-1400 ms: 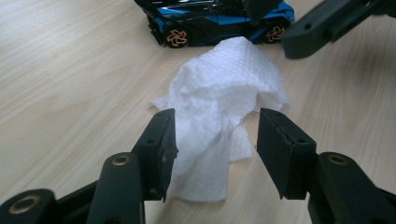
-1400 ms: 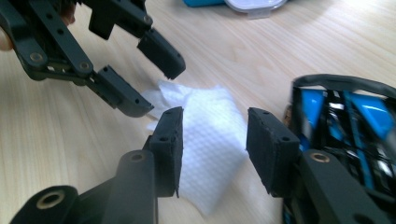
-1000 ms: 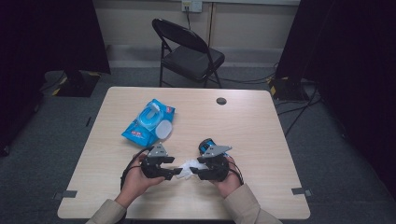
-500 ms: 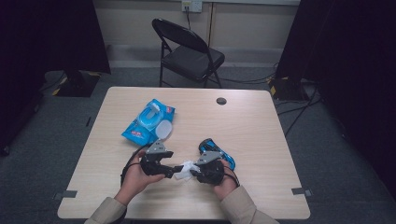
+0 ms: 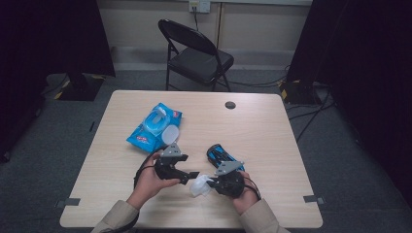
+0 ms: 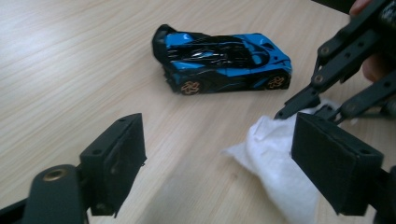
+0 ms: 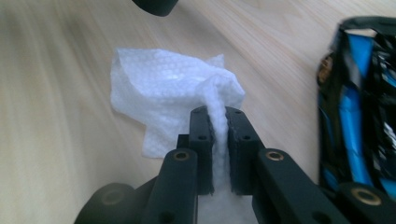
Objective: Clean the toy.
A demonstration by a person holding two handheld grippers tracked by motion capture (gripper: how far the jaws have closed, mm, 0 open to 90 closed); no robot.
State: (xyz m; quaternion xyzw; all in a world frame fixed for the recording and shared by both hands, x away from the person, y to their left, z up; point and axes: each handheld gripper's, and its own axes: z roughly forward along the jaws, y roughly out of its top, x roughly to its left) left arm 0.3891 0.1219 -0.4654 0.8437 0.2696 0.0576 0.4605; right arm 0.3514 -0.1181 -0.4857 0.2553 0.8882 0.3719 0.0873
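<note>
Table (image 5: 272, 145): pale wood-grain top, rectangular, on grey carpet; folding chair (image 5: 197, 56) stands beyond its far edge, dark, seat facing the table; 1 small dark round disc (image 5: 230, 105) lies near the far edge, well apart from everything else.

Wipes pack (image 5: 154, 127): blue, soft, lying flat on the left half of the table; its white lid flap stands open at the near end; apart from both grippers.

Toy car (image 6: 223, 63): blue and black, gold wheels, resting on its wheels on the table; in the high view it sits just beyond the right gripper; in the right gripper view it lies close along the right edge.

Left gripper (image 5: 190, 175): held in the person's left hand at the near-centre of the table; jaws wide apart and have just been opening; in the left gripper view the 2 black pads stand far from each other; the wipe lies low toward the right pad; no contact visible.

Right gripper (image 7: 218, 116): in the person's right hand, just right of the left gripper; jaws have just been closing and now pinch a gathered fold of the wipe between the 2 pads.

White wipe (image 7: 163, 95): crumpled, textured sheet; lies on the table between the 2 grippers, near the toy car but not touching it; 1 twisted ridge runs up into the right gripper's jaws.
</note>
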